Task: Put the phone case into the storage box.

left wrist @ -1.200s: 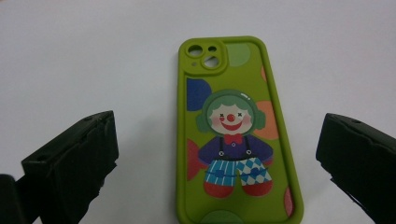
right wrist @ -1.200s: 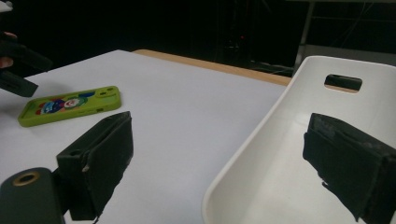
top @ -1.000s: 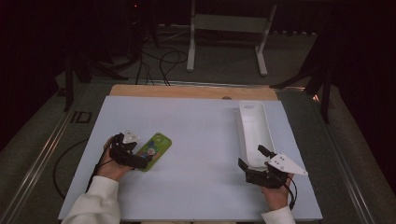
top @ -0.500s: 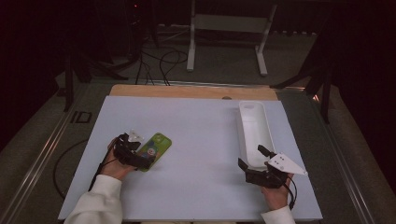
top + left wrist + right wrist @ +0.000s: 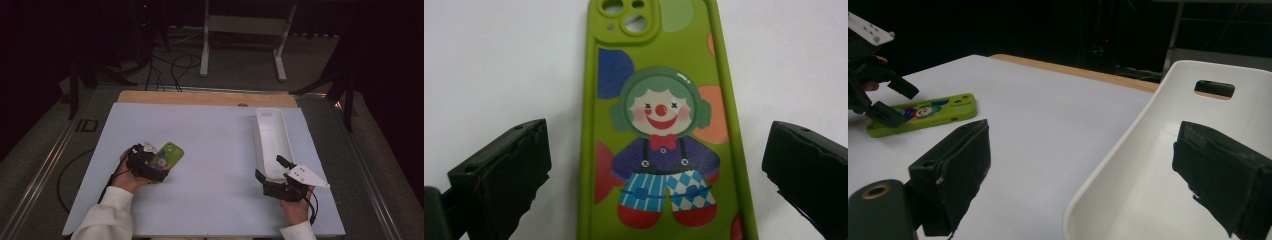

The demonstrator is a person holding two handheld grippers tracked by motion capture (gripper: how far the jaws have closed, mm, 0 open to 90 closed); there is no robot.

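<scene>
A green phone case [image 5: 171,151] printed with a clown lies flat on the white table top, at the left. My left gripper [image 5: 157,164] is open over its near end. In the left gripper view the case [image 5: 659,115] lies between the two black jaws without touching either, and the gripper [image 5: 654,180] holds nothing. A long white tray [image 5: 272,135] lies at the right. My right gripper [image 5: 268,167] is open at its near end. In the right gripper view one jaw stands outside the tray rim [image 5: 1108,160] and the other inside.
The white sheet [image 5: 215,150] covers most of the table, with a wooden strip [image 5: 200,97] along the far edge. Beyond the table are a white stand [image 5: 240,30] and cables on a dark floor. The right gripper view also shows the case [image 5: 923,117] and the other gripper [image 5: 878,95].
My left gripper has slid slightly forward and to the right, so its jaws now flank the phone case. The right gripper and the tray have not moved.
</scene>
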